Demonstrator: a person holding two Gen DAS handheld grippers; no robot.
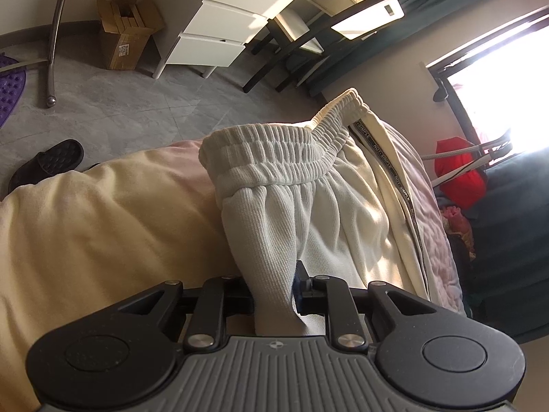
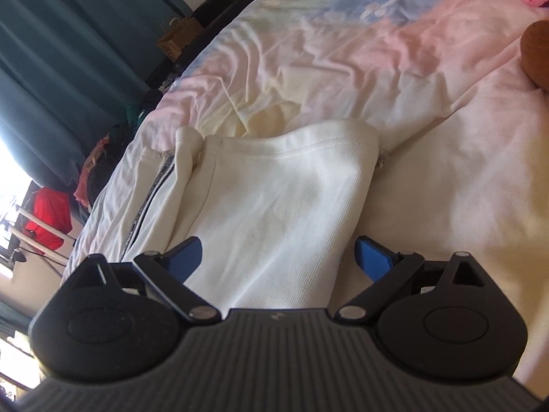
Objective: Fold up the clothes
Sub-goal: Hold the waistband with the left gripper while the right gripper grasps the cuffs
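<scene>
White sweatpants (image 1: 329, 206) lie on the pastel bed cover (image 1: 103, 223), their ribbed elastic waistband (image 1: 271, 158) raised toward the bed's edge. A black lettered stripe (image 1: 398, 178) runs down one side. My left gripper (image 1: 274, 286) is shut on a bunched fold of the fabric just below the waistband. In the right wrist view a trouser leg (image 2: 274, 206) with a stitched hem (image 2: 302, 144) lies flat on the bed cover (image 2: 343, 68). My right gripper (image 2: 278, 255) stands open over it, one blue pad (image 2: 187, 255) on each side of the leg, neither pressing on it.
Beyond the bed edge lies grey floor (image 1: 130, 110) with a black slipper (image 1: 48, 163), a cardboard box (image 1: 127, 34), white drawers (image 1: 226, 24) and a dark chair (image 1: 291, 44). A red garment (image 1: 459, 171) hangs by the bright window. A brown plush (image 2: 537, 55) sits far right.
</scene>
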